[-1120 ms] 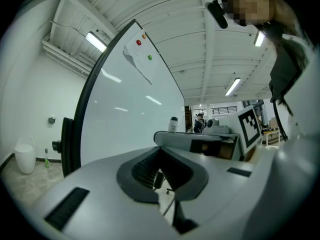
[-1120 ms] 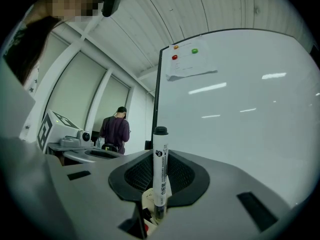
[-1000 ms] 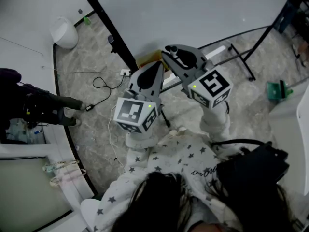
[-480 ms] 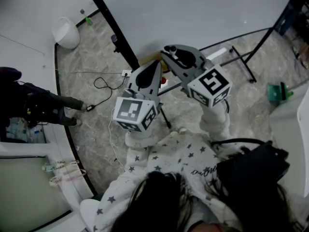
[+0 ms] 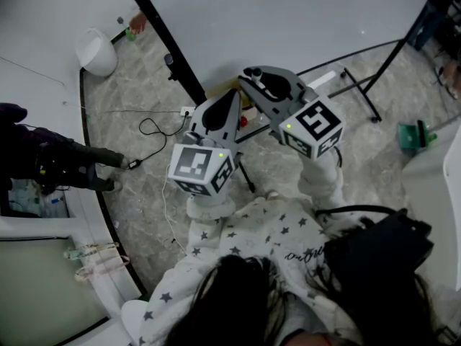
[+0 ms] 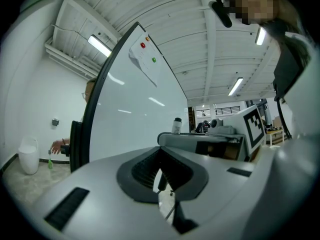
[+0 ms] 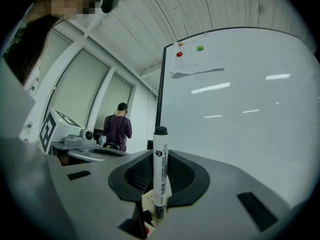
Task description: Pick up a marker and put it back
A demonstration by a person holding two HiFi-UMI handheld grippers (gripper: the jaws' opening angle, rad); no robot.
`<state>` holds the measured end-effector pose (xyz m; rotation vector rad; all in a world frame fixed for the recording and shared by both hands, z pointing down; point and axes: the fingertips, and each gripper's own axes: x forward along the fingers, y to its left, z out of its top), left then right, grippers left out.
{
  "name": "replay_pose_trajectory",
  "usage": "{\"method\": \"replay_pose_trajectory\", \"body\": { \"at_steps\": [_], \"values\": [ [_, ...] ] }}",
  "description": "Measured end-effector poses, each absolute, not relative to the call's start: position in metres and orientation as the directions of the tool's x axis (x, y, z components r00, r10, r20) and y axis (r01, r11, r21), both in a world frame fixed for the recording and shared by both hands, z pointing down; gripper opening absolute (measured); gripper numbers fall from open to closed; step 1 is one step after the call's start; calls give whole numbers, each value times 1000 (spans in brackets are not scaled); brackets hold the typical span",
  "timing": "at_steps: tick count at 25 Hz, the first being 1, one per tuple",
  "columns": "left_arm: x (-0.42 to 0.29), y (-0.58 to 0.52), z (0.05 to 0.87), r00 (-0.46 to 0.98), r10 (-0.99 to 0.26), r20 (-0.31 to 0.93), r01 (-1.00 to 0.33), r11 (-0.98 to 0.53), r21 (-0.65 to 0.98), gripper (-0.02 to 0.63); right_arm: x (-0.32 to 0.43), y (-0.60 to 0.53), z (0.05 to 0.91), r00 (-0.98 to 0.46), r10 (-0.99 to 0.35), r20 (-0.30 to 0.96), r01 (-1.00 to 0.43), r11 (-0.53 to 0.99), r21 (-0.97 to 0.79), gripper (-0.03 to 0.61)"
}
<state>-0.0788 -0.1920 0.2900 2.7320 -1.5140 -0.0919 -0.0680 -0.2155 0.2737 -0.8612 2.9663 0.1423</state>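
Note:
A white marker (image 7: pixel 160 170) with a black cap stands upright between the jaws of my right gripper (image 7: pixel 158 184), which is shut on its barrel. In the head view the right gripper (image 5: pixel 255 76) points up and away toward the whiteboard (image 5: pixel 288 13), the marker's dark end showing at its tip. My left gripper (image 5: pixel 232 98) is held just left of it and a little lower. In the left gripper view its jaws (image 6: pixel 161 179) stand together with nothing between them. The whiteboard (image 7: pixel 240 109) carries a paper sheet with red and green magnets near its top.
The whiteboard's black frame and stand legs (image 5: pixel 354 85) cross the marble floor. Cables (image 5: pixel 155 128) and a white bin (image 5: pixel 96 47) lie to the left. A person (image 5: pixel 50 161) stands at the far left. A green object (image 5: pixel 414 134) sits right, and a black bag (image 5: pixel 374 258) hangs at my side.
Both grippers stay nearly still. A hand has come into view at the top left beside the small green bottle on the floor.

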Motion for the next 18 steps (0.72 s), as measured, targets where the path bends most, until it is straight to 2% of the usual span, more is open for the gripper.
{"method": "replay_pose_trajectory", "body": {
  "at_steps": [18],
  "values": [
    [-82, -197, 308, 519, -854, -30, -851, -520, 70, 2, -73, -227, 293, -844, -531, -75, -535, 843, 48, 67]
  ]
}}
